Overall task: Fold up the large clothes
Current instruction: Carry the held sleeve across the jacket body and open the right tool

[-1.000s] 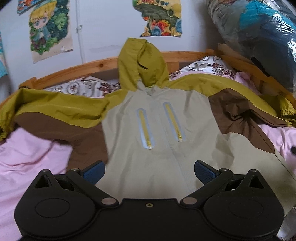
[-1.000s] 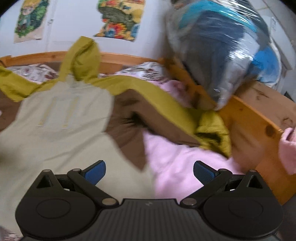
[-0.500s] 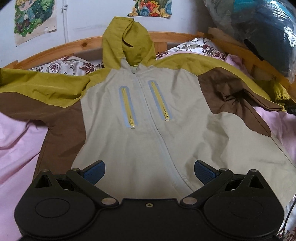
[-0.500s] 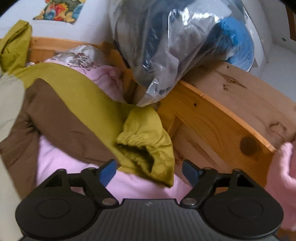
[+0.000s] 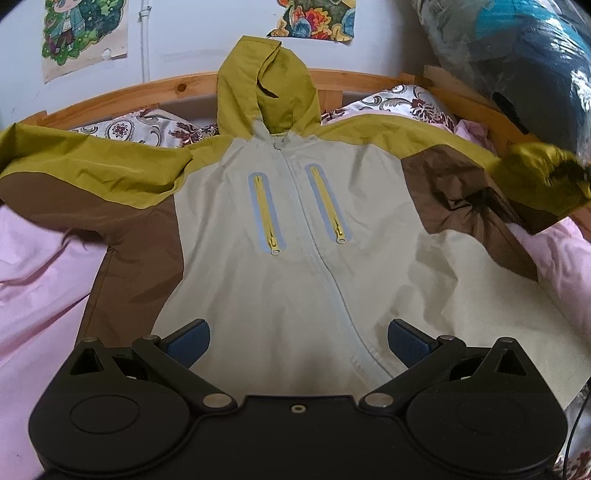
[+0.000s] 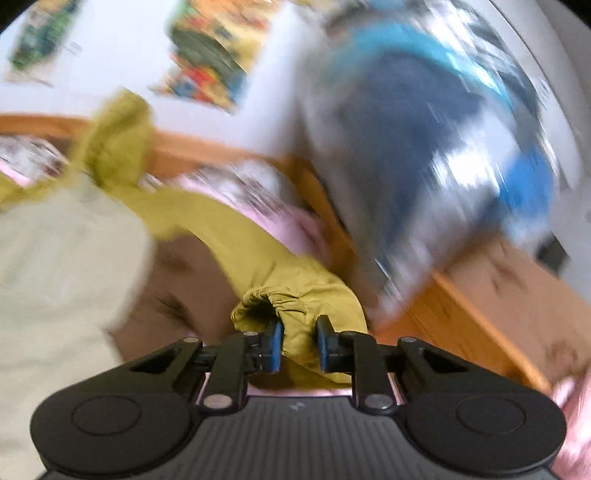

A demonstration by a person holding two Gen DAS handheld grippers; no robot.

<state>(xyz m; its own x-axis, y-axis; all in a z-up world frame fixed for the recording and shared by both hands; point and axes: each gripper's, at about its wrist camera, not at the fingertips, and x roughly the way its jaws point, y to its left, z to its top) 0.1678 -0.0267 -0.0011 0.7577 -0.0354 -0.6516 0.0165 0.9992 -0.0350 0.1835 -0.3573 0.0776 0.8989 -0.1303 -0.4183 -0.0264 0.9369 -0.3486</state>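
A wooden-framed bed [image 5: 177,83] with a pink sheet [image 5: 40,295] fills both views, and on it lies a large hooded jacket [image 5: 295,258] in pale grey-green, olive and brown panels, spread front-up with its central zip closed. Its olive hood [image 5: 266,88] points to twelve o'clock and leans against the headboard, over floral-patterned pillows [image 5: 399,105]. At about two o'clock a bulky clear plastic bag of blue and dark textiles [image 5: 524,62] sits on the bed's corner, and colourful cartoon posters [image 5: 77,33] hang on the white wall behind. The jacket's one sleeve [image 5: 74,173] stretches flat toward nine o'clock; the other sleeve [image 5: 476,173] runs toward three o'clock, crumpled in its brown part. Two yellow pocket zips with pale blue borders [image 5: 266,214] lie on the chest either side of the centre. The left tongs [image 5: 297,341] hover over the jacket's lower hem at six o'clock, released, the blue pads wide apart with nothing clamped. The right tongs [image 6: 298,345] have just been closing and now grasp the gathered olive cuff [image 6: 295,306] of the three o'clock sleeve, fabric pinched between the blue pads; that view is heavily blurred, and in the left view the cuff appears raised off the sheet.
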